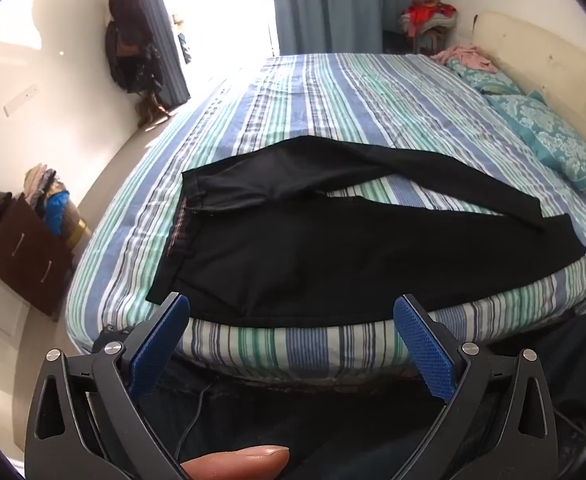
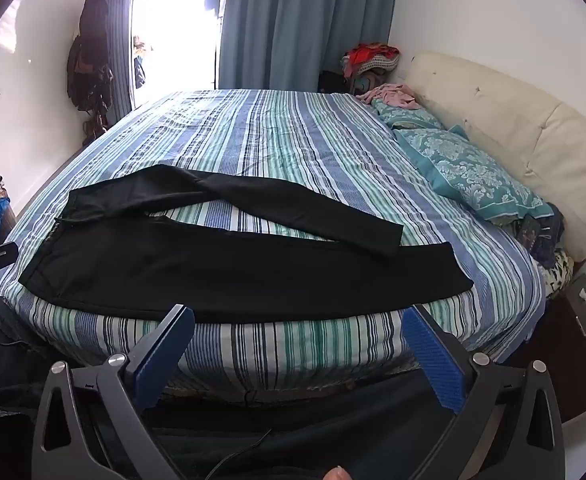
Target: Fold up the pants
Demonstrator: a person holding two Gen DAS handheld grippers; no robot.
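Black pants (image 1: 285,256) lie spread along the near edge of a striped bed (image 1: 333,100), waistband to the left, legs running right. The far leg bends across and its hem rests over the near leg. In the right wrist view the pants (image 2: 213,268) look the same. My left gripper (image 1: 291,316) is open and empty, held just off the bed's near edge below the seat of the pants. My right gripper (image 2: 299,328) is open and empty, off the near edge below the near leg. Neither touches the cloth.
Teal patterned pillows (image 2: 473,176) and a cream headboard (image 2: 513,128) are at the right. A pink garment (image 2: 393,94) lies at the bed's far right corner. A brown drawer unit with clothes (image 1: 25,240) stands on the left floor. Blue curtains (image 2: 301,24) hang behind.
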